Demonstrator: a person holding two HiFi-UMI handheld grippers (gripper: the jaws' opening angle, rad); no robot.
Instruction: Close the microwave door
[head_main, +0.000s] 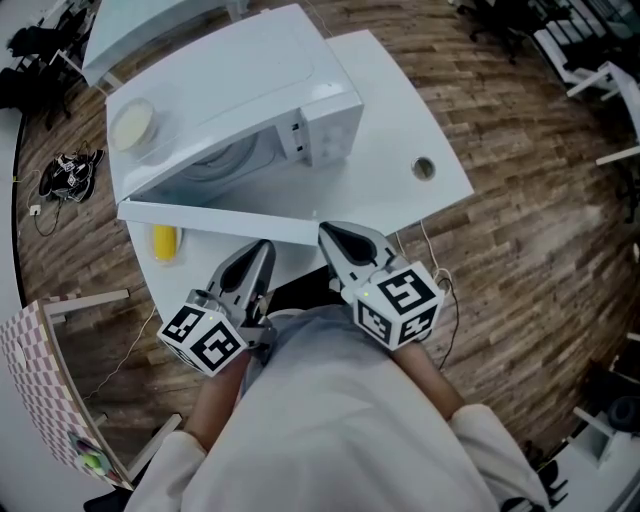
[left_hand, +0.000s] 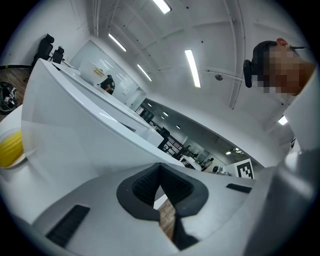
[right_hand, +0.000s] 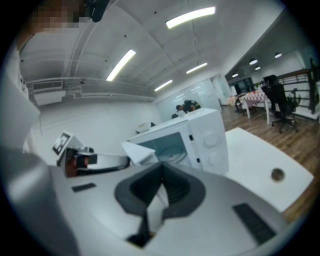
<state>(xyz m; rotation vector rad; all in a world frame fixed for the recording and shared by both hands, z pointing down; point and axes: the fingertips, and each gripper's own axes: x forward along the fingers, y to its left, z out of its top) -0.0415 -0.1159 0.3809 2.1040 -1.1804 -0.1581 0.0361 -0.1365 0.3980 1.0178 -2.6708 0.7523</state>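
Microwave (head_main: 240, 85), white, is standing on a white table (head_main: 400, 110). Its door (head_main: 220, 222) is hanging wide open, swung out from the microwave's front toward the person. The turntable is showing only faintly through the opening.

Left gripper (head_main: 264, 246) is hovering just short of the door's outer edge; its jaws are pressing together at the tips, pinching nothing. From its own view (left_hand: 160, 167) the door is filling the left side, cut off by the frame.

Right gripper (head_main: 326, 232) is hovering beside the door's free end, with its jaws likewise meeting at the tips and empty (right_hand: 161, 179).

Pale bowl (head_main: 133, 125) is resting on the microwave's top.

Yellow item (head_main: 165, 242) is lying below the door, partly hidden and too unclear to identify.
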